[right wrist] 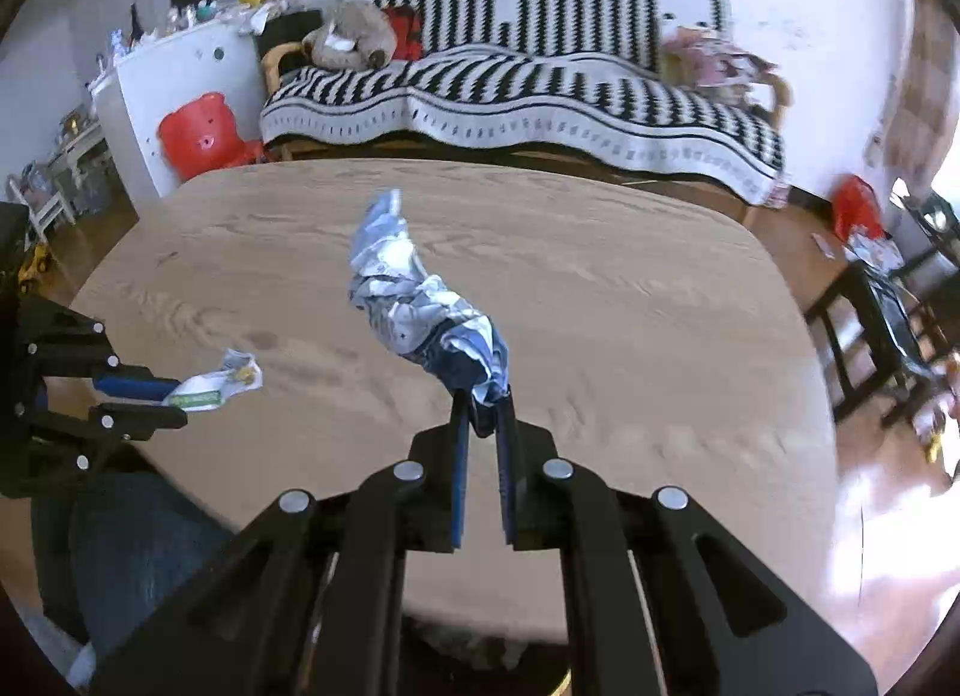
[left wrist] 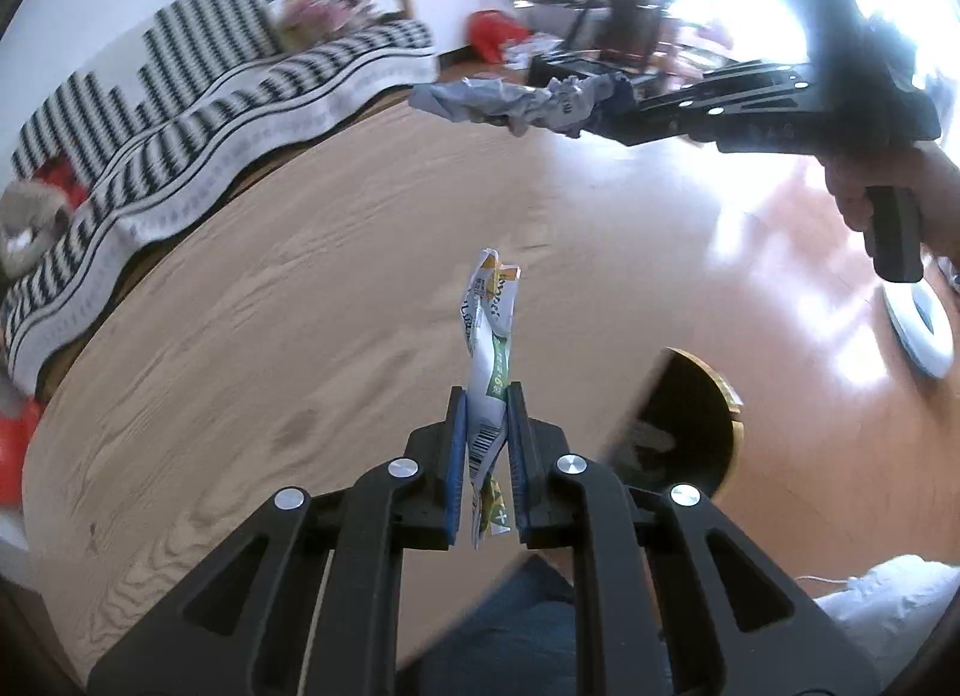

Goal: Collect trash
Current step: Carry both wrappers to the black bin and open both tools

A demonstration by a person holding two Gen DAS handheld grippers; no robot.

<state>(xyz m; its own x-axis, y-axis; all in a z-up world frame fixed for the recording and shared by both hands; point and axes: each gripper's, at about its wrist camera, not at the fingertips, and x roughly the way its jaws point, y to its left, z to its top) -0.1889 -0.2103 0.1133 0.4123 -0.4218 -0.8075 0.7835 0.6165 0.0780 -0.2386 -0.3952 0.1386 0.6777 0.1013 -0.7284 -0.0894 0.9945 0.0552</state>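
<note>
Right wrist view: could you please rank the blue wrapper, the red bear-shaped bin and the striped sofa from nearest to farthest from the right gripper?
1. Blue wrapper: clamped in the right gripper.
2. Red bear-shaped bin: on the floor, beyond the table's far left corner.
3. Striped sofa: against the back wall.

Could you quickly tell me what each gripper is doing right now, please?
Left gripper: shut on a white-and-green wrapper.
Right gripper: shut on a crumpled blue-and-white wrapper.

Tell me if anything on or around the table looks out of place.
Nothing stands out on the wooden table. Both pieces of trash are off it: the white-green wrapper is in the left gripper, the crumpled blue-white wrapper in the right gripper.
</note>
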